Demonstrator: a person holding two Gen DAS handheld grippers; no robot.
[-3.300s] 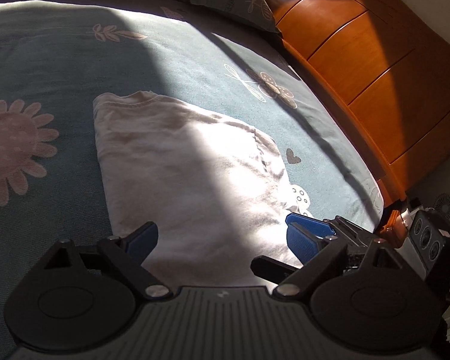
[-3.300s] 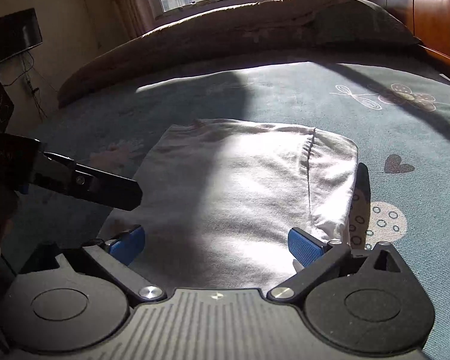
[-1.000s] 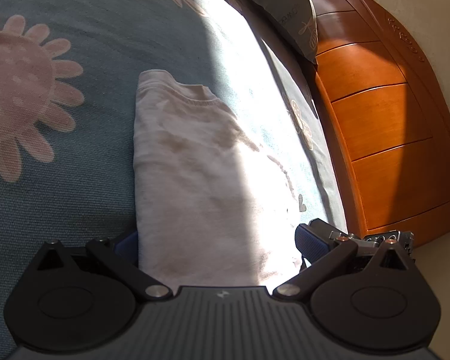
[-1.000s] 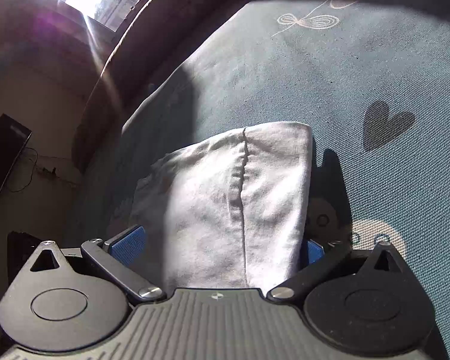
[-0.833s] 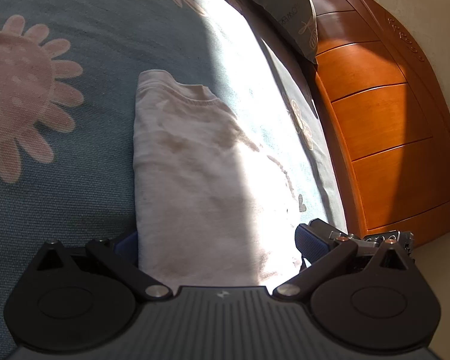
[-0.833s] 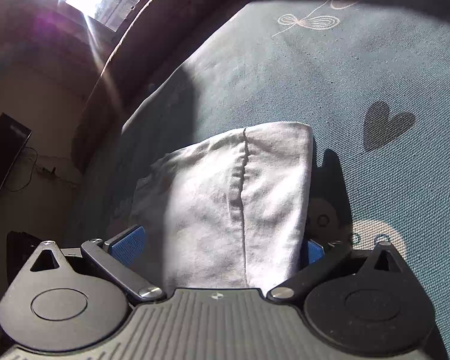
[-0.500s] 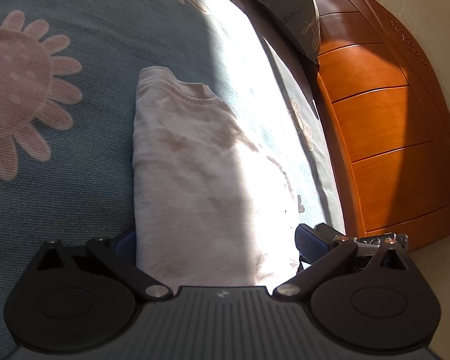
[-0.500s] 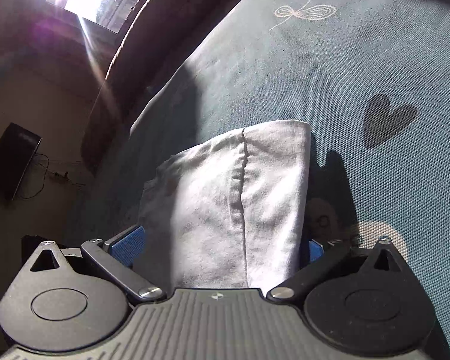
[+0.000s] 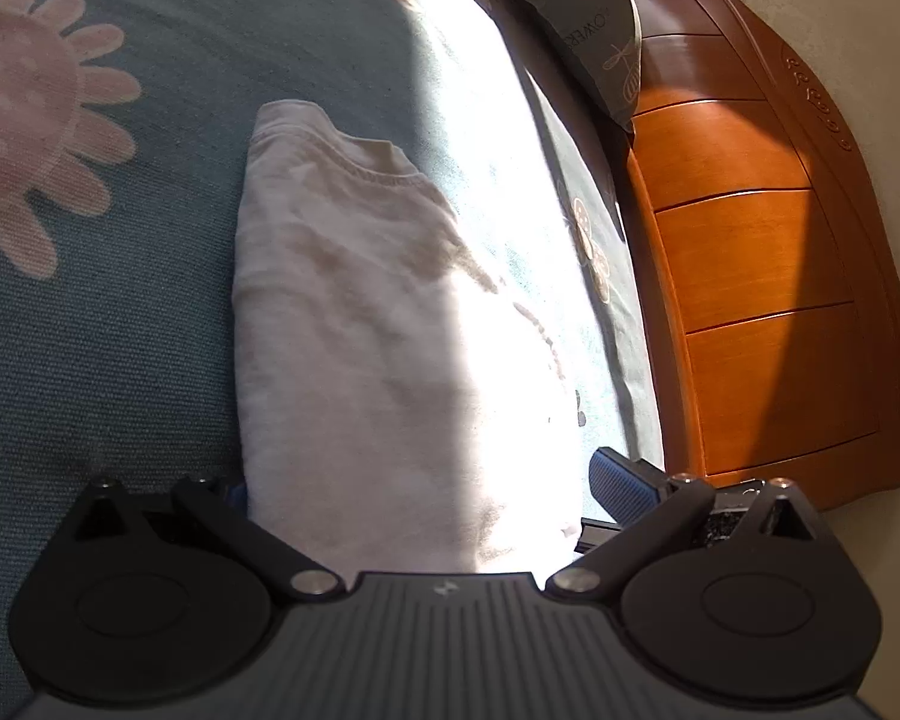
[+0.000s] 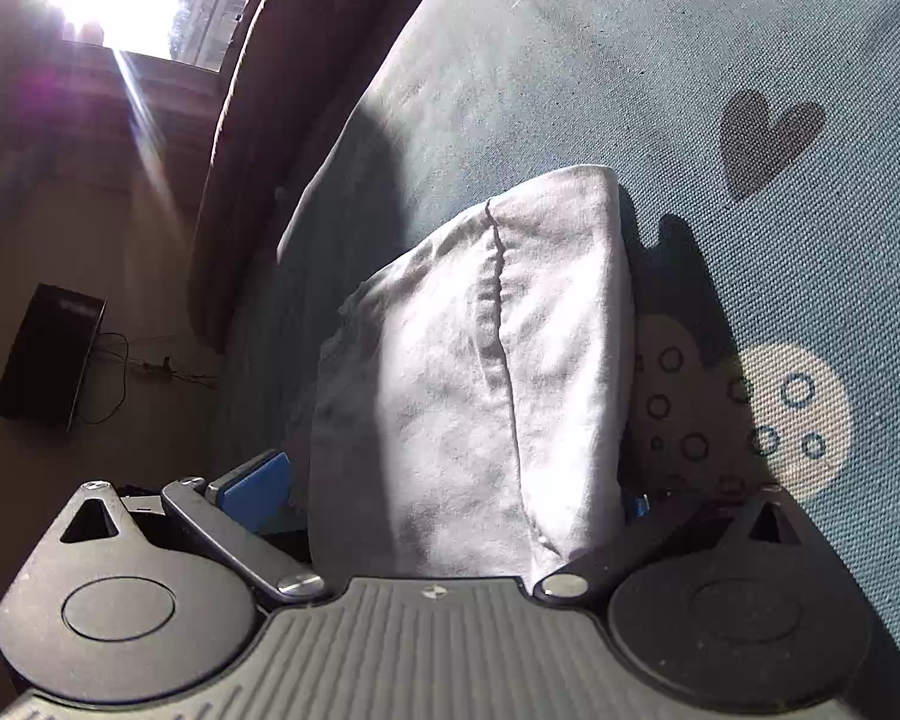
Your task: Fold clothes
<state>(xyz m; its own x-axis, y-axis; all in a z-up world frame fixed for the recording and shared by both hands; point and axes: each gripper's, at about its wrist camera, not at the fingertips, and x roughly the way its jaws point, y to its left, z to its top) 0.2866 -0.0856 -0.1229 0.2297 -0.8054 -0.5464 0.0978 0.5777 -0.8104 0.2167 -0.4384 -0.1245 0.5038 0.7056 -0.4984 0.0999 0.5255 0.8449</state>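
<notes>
While both jaws stand spread, the folded shirt (image 9: pixel 384 330) lies between each pair.

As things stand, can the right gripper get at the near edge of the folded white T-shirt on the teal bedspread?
Probably yes. The right gripper is open, its blue-padded fingers straddling the folded white T-shirt, whose cloth runs right down between them. Nothing lies in the way on the teal bedspread.

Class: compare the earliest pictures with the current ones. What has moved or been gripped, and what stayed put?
Both claws moved in: the left claw and right claw now straddle the near edge of the white shirt, jaws wide, nothing gripped. The shirt still lies folded on the bedspread.
</notes>
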